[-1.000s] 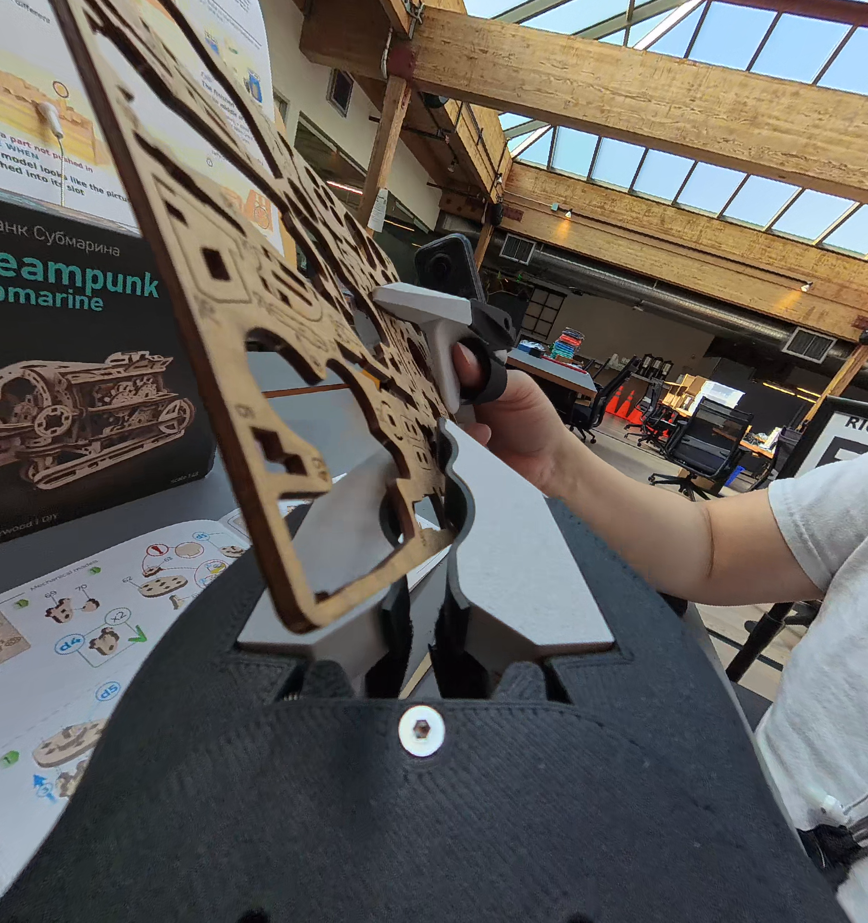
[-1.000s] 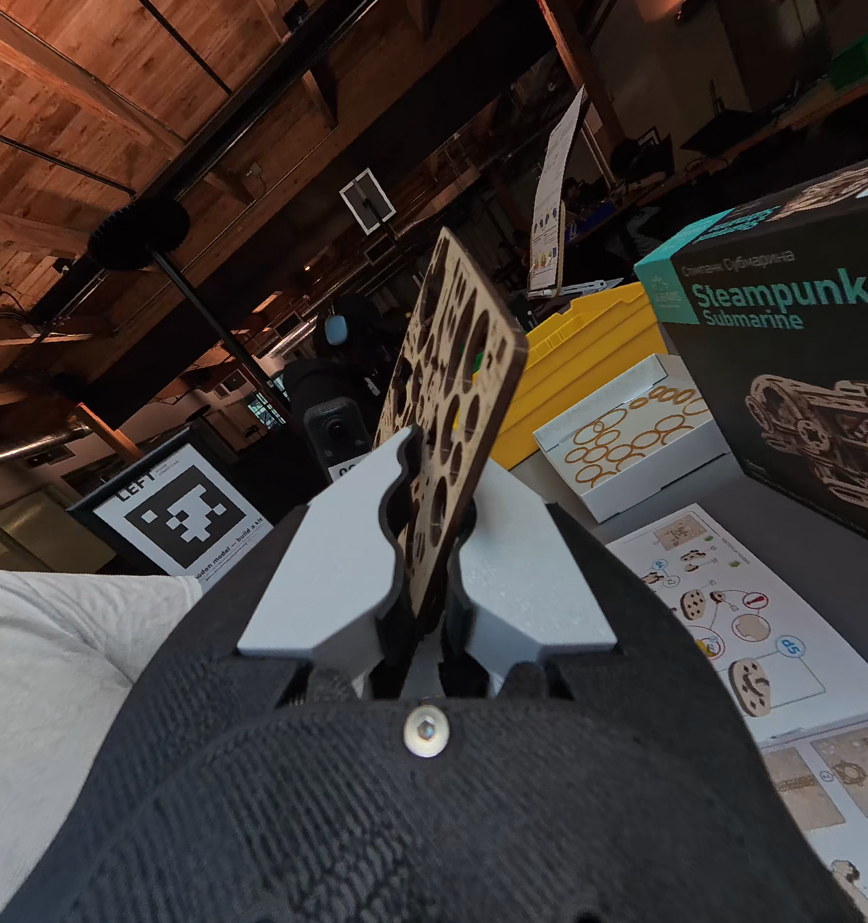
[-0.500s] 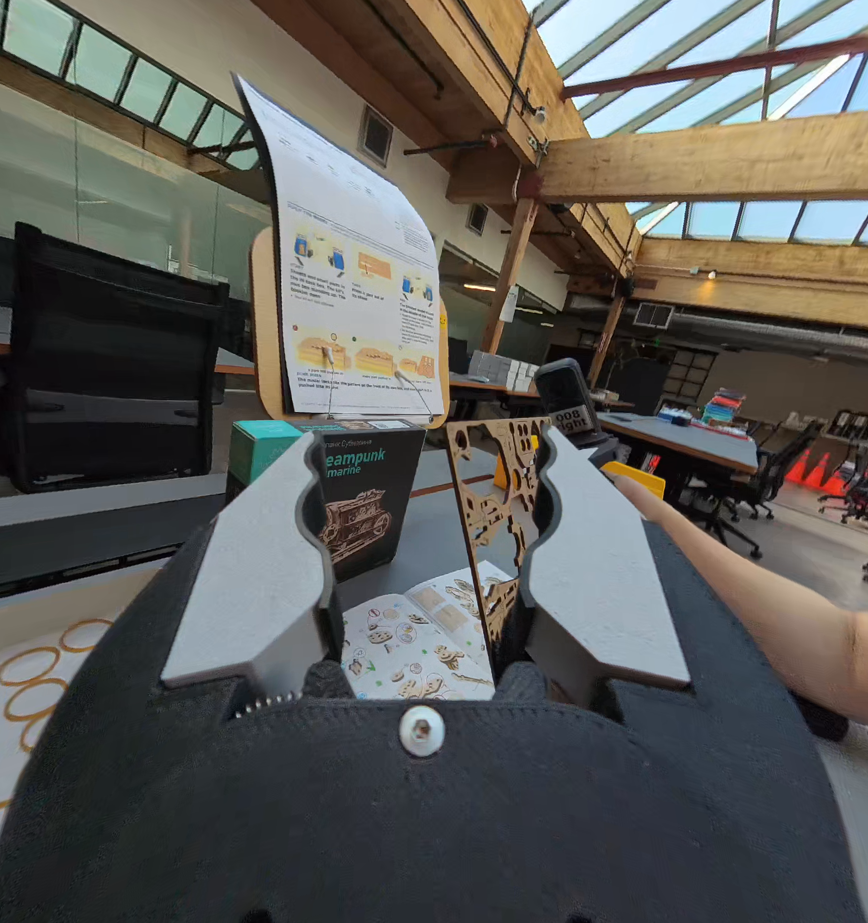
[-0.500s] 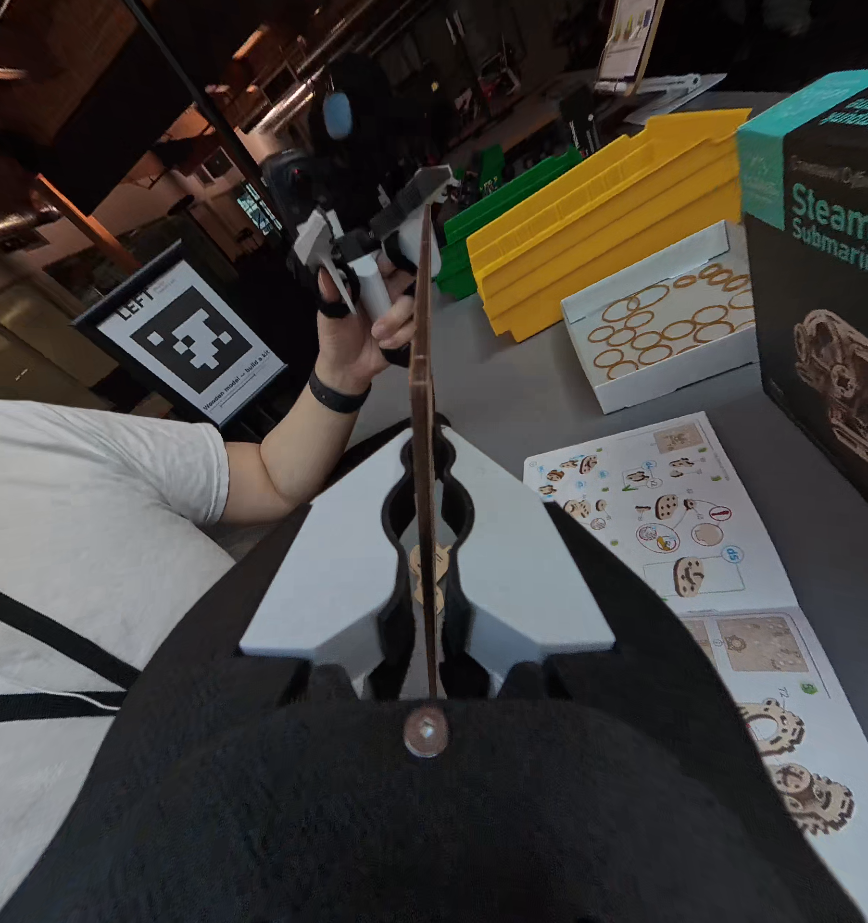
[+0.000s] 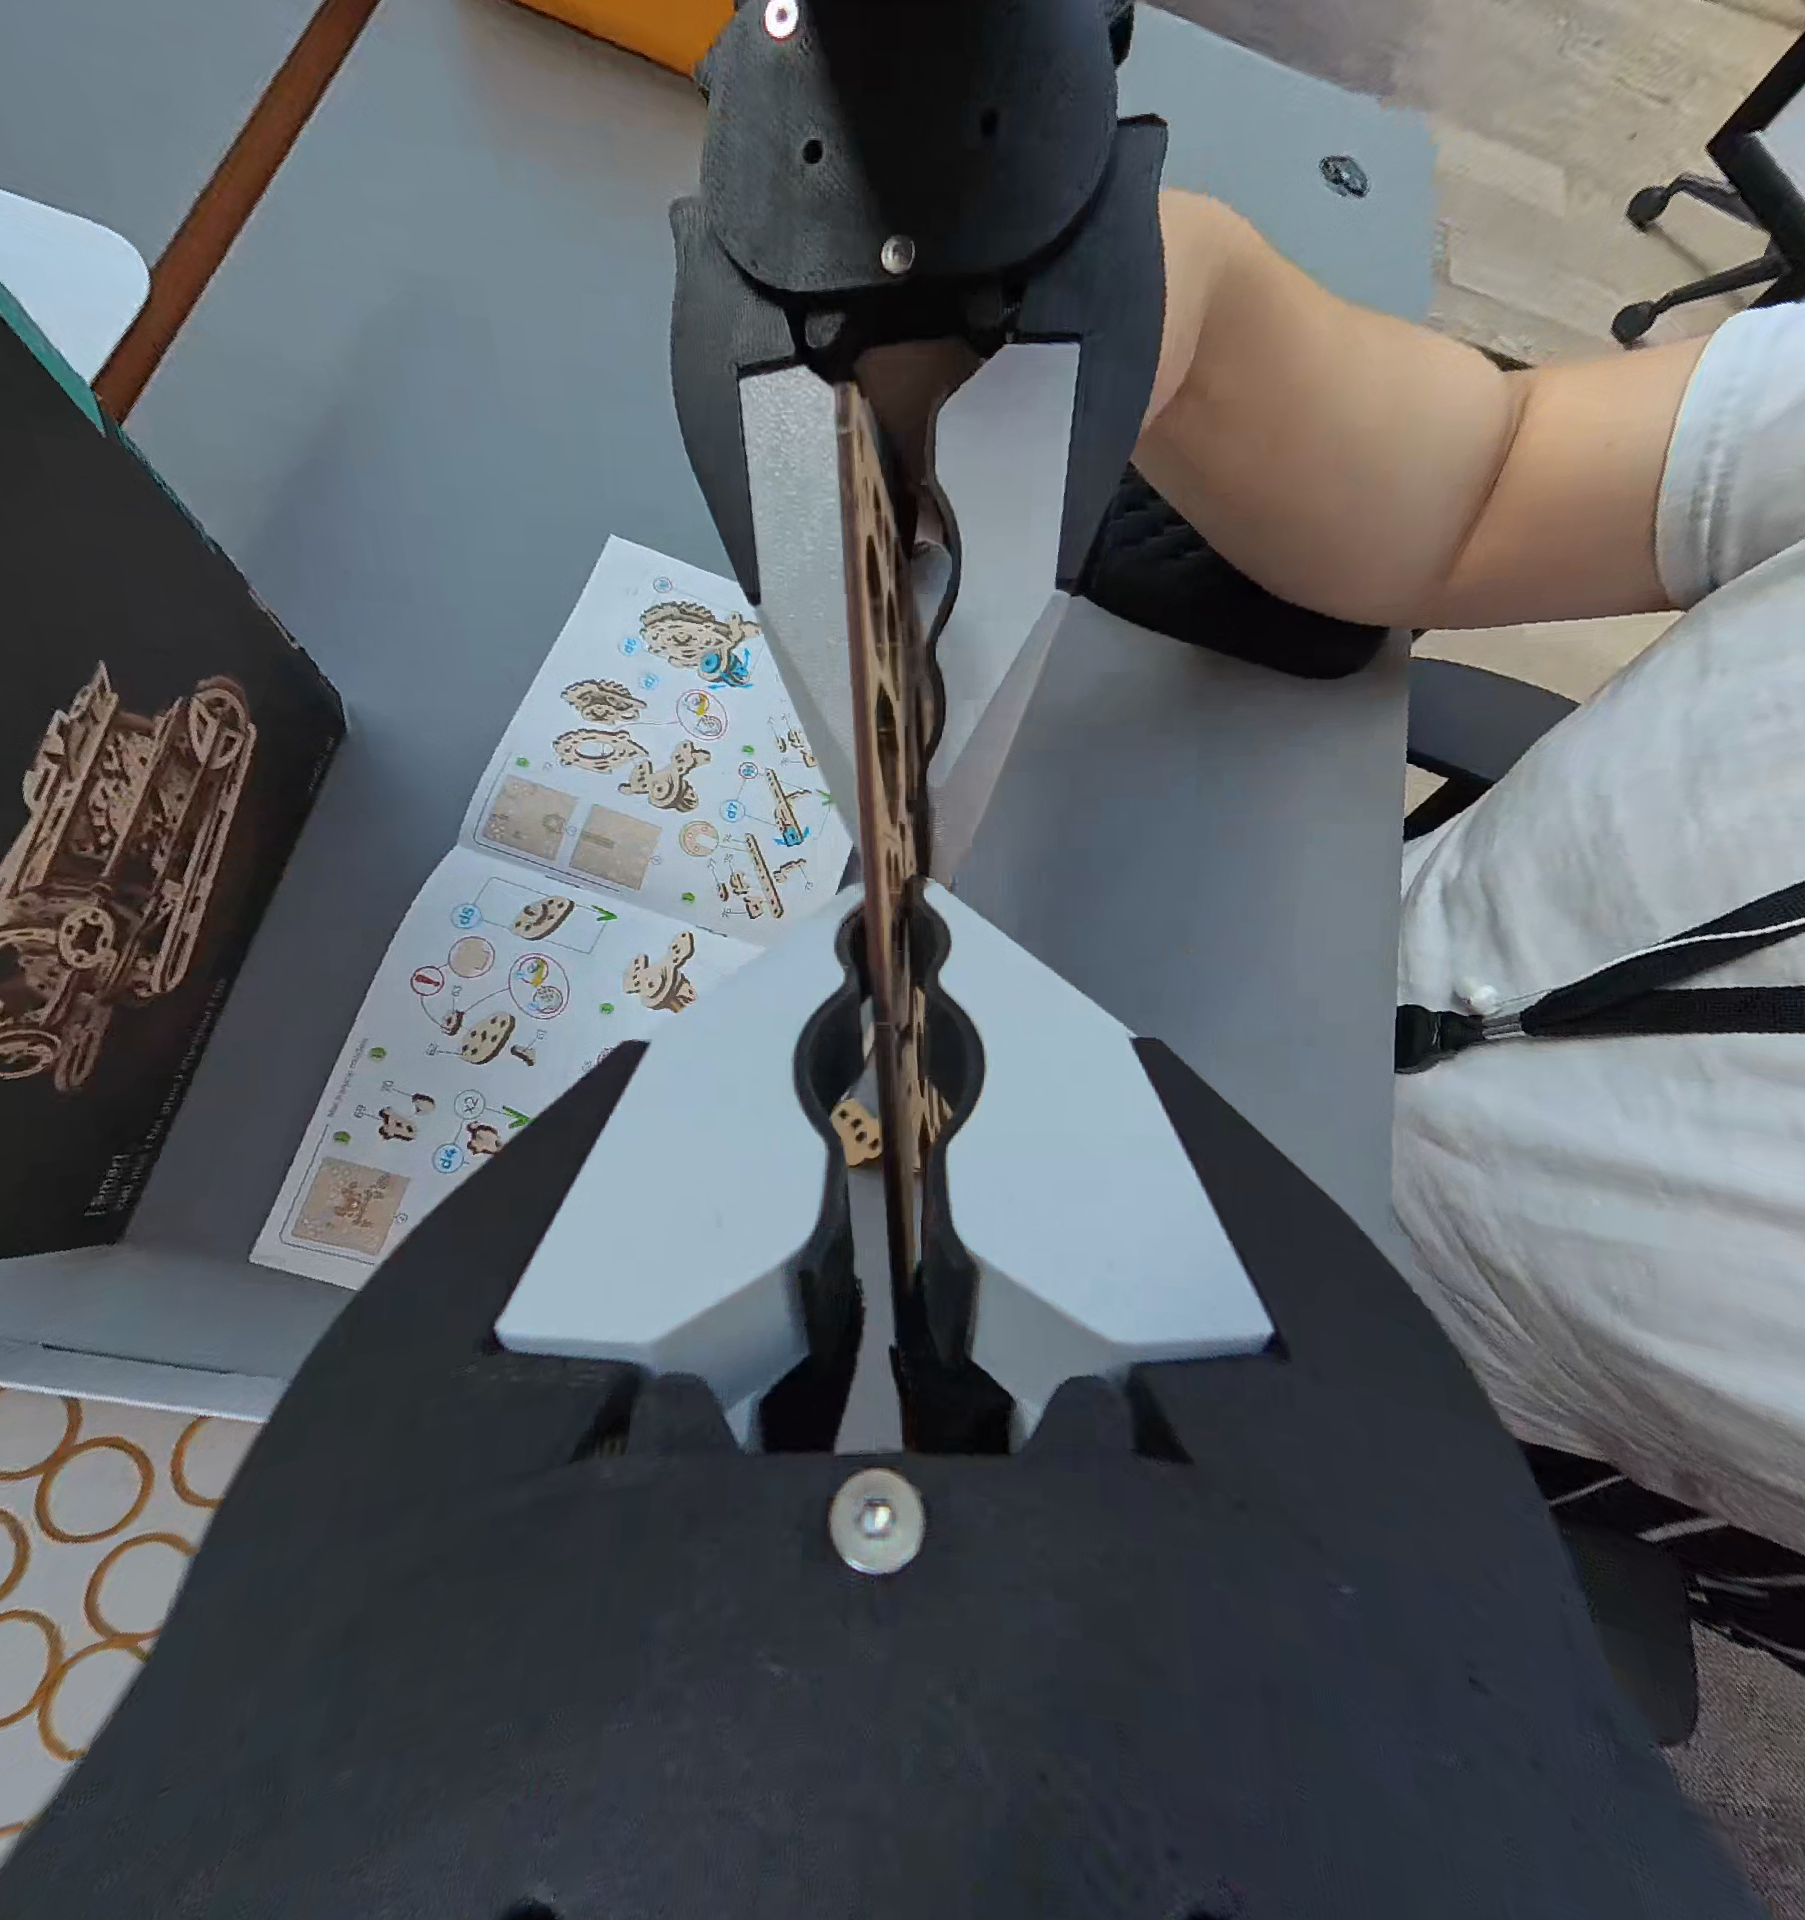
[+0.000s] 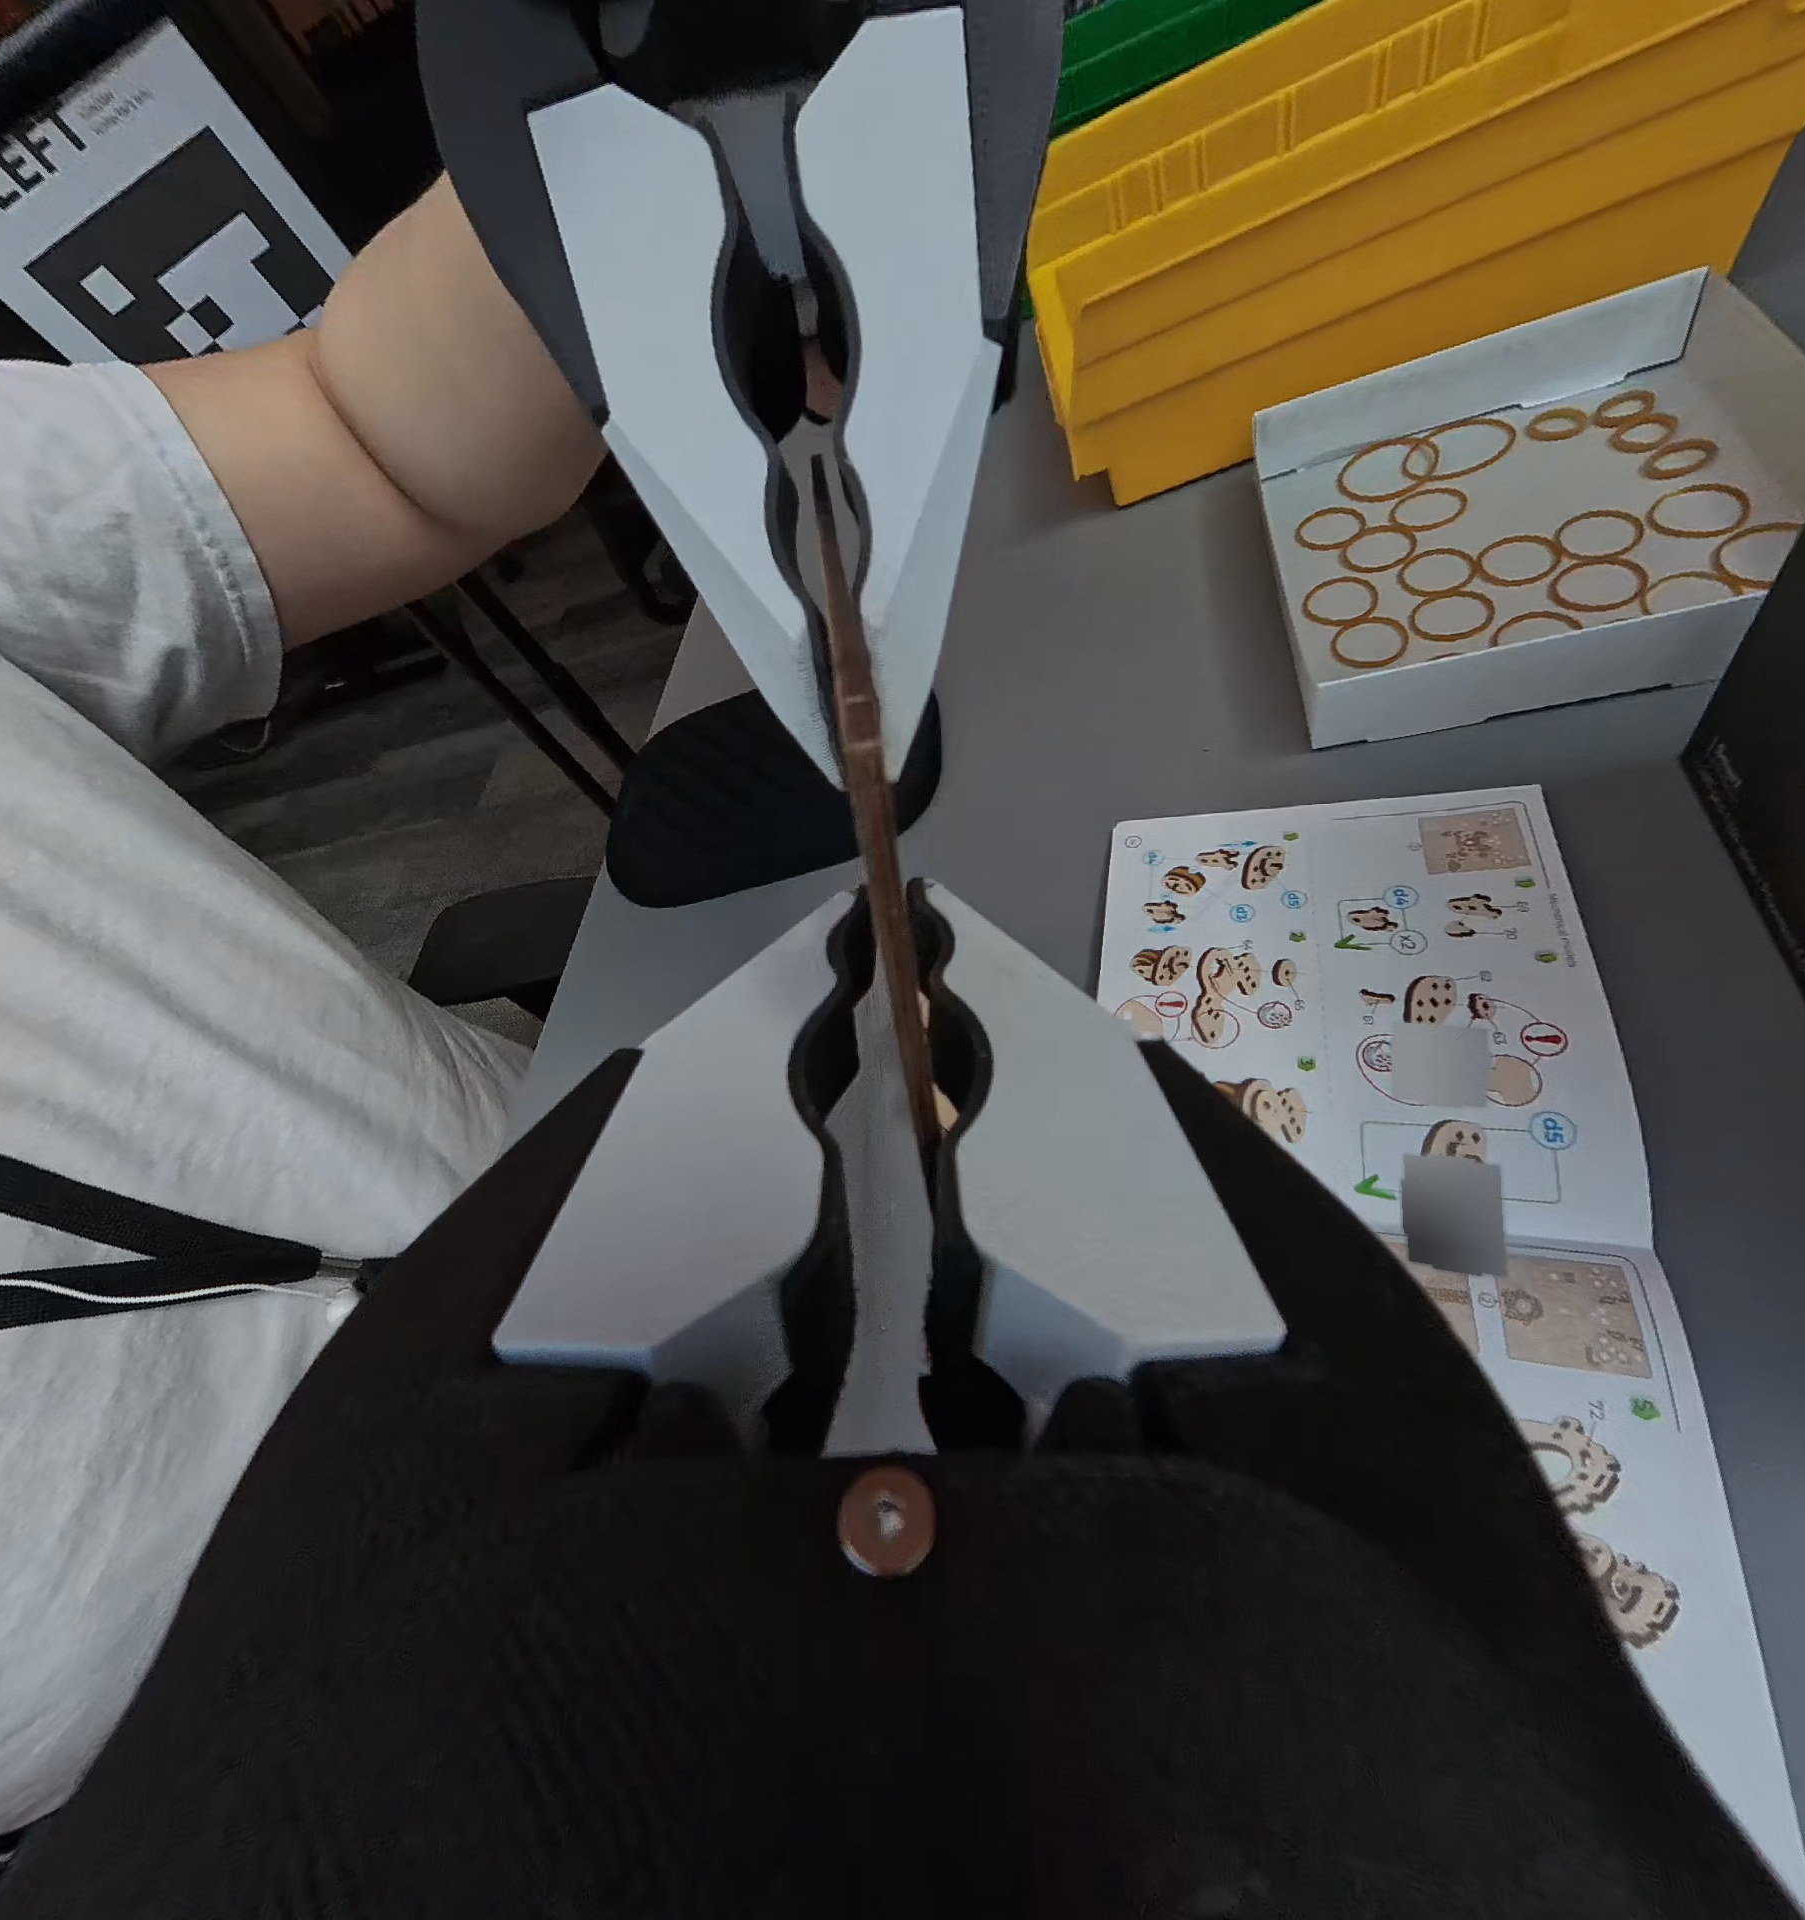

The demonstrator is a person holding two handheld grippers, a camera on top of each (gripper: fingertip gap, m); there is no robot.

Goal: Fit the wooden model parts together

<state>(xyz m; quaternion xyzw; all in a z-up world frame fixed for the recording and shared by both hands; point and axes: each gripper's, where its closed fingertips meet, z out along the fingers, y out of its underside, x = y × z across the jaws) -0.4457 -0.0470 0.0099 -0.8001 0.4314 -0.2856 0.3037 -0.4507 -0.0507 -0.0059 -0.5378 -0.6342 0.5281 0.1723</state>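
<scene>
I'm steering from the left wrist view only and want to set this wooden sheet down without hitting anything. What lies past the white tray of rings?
Observer: Stacked yellow bins stand right behind the white tray.
Operator: Anything beyond those?
Observer: A green bin shows just behind the yellow ones.
Operator: And behind my own gripper?
Observer: A black-and-white marker board stands behind the left gripper, past the person's arm.
</scene>
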